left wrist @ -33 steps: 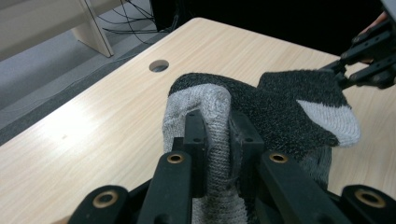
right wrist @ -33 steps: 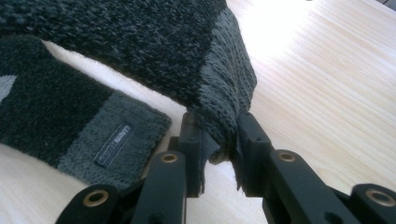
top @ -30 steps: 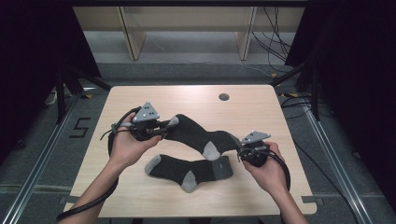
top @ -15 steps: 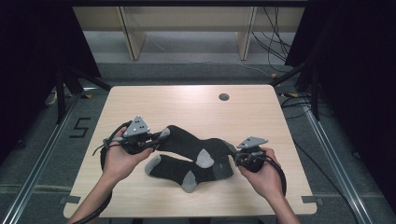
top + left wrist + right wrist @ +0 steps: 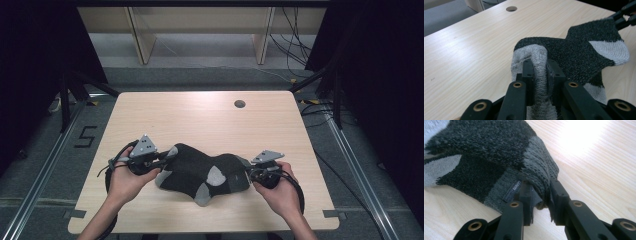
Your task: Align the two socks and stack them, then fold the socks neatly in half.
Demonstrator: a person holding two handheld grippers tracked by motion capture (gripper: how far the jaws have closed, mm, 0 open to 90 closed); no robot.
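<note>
Dark charcoal sock (image 5: 192, 167) w/ light grey toe, heel & cuff lies draped over 2nd sock (image 5: 202, 192) on tabletop (image 5: 200, 120). Left gripper (image 5: 167, 154) pinches grey toe; right gripper (image 5: 248, 172) pinches cuff.

My high view looks forward and down over the whole table (image 5: 210, 120). My two gripper views sit low and close, each looking along its own jaws from opposite ends; all three share the dark sock (image 5: 200, 170) (image 5: 579, 52) (image 5: 486, 152).
</note>
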